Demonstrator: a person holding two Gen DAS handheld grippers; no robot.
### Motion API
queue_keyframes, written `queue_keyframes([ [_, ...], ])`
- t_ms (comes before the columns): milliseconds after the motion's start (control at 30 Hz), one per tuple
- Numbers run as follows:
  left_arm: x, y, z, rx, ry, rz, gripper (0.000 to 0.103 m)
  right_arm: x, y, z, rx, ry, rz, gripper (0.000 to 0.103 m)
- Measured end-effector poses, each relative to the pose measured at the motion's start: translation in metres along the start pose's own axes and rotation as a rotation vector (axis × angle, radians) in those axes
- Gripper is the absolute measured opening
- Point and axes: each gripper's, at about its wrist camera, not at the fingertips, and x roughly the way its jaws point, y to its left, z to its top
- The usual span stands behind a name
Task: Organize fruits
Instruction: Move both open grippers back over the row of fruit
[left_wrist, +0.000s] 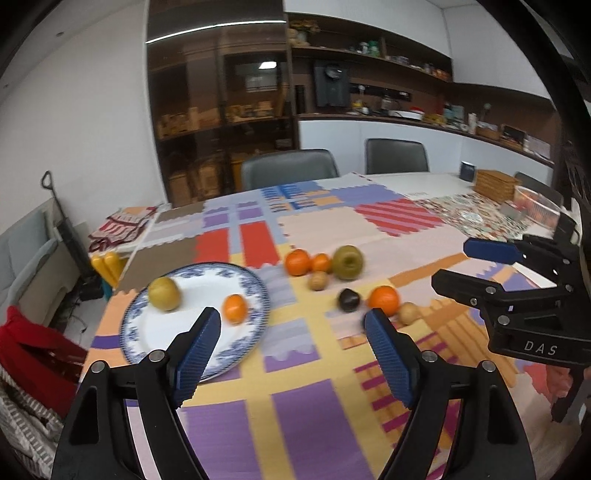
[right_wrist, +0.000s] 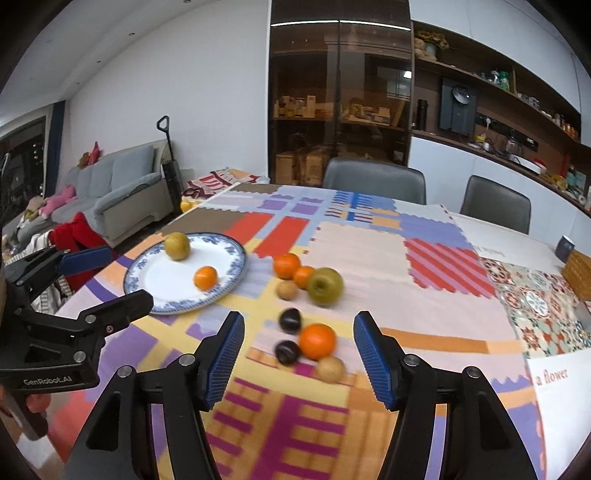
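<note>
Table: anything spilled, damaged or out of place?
Nothing spilled or broken. The plate holds only a green fruit and an orange; the other fruits lie loose on the cloth.

Pretty lived-in room. White walls, white ceiling with small recessed spots, and a big dark glass-front cabinet (right_wrist: 340, 99) at the far side catching a long strip-light reflection. Dark wood wall shelves (right_wrist: 491, 92) packed with jars and gadgets run off to the right over a white counter. Two grey chairs (right_wrist: 373, 179) sit at the far edge of the table, which wears a loud patchwork tablecloth (right_wrist: 362, 251). Far left there's a grey sofa (right_wrist: 110, 188) with soft toys, plus an upright vacuum (right_wrist: 170, 162) against the wall.
</note>
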Motion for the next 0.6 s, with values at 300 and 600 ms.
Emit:
queue_keyframes([
  [300, 0.015, -0.030, 0.000, 0.088, -0.013, -0.073, 0.080, -0.006, -0.024, -0.015, -0.028, 0.019, -0.017, 0.062],
  [600, 0.046, -0.044, -0.004, 0.156, 0.035, -0.158, 0.080, 0.011, -0.033, -0.027, -0.100, 0.080, 0.001, 0.062],
])
